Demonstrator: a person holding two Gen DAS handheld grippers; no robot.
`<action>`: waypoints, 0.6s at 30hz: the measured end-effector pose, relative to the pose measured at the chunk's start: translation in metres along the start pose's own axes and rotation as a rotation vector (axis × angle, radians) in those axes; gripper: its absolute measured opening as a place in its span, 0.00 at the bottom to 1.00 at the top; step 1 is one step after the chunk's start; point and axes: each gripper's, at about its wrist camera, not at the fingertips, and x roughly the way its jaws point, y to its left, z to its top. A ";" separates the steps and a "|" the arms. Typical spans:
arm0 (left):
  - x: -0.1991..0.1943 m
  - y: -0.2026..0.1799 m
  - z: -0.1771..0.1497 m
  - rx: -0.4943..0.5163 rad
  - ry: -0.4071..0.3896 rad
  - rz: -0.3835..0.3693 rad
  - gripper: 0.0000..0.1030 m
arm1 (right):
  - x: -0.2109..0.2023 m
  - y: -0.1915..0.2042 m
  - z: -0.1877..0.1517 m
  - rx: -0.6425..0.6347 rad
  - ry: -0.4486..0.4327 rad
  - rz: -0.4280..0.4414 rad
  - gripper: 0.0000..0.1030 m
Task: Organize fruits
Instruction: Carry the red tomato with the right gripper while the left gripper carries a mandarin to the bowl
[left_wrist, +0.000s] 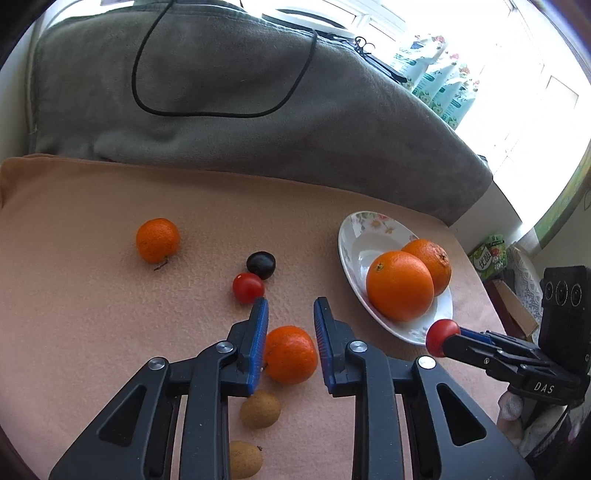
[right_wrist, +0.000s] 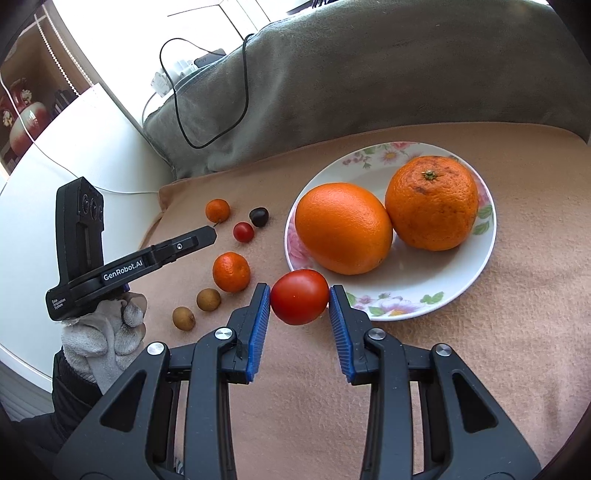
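My right gripper (right_wrist: 299, 295) is shut on a red tomato (right_wrist: 299, 296) just in front of the flowered plate's near rim (right_wrist: 436, 273); the plate holds two big oranges (right_wrist: 343, 227) (right_wrist: 432, 203). In the left wrist view the tomato (left_wrist: 441, 336) hangs by the plate rim (left_wrist: 352, 243). My left gripper (left_wrist: 291, 310) is open, its blue pads either side of a small mandarin (left_wrist: 290, 354) and apart from it. On the cloth lie another mandarin (left_wrist: 157, 240), a small red tomato (left_wrist: 248, 288), a dark plum (left_wrist: 260, 265) and two brown longans (left_wrist: 260, 409) (left_wrist: 245, 459).
A peach cloth (left_wrist: 92, 295) covers the table. A grey cushion (left_wrist: 221, 110) with a black cable (left_wrist: 147, 107) lies behind it. The table's right edge drops to boxes and packets (left_wrist: 491, 258). A white shelf (right_wrist: 92, 147) stands at left.
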 end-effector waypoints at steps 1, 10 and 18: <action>0.001 -0.004 -0.004 0.028 0.008 0.030 0.51 | -0.001 0.000 0.000 0.000 -0.002 0.000 0.34; 0.016 -0.006 -0.017 0.056 0.072 0.087 0.53 | -0.003 0.000 -0.002 -0.010 -0.003 -0.011 0.34; 0.025 -0.009 -0.017 0.066 0.085 0.083 0.36 | -0.010 0.001 -0.003 -0.039 -0.029 -0.063 0.34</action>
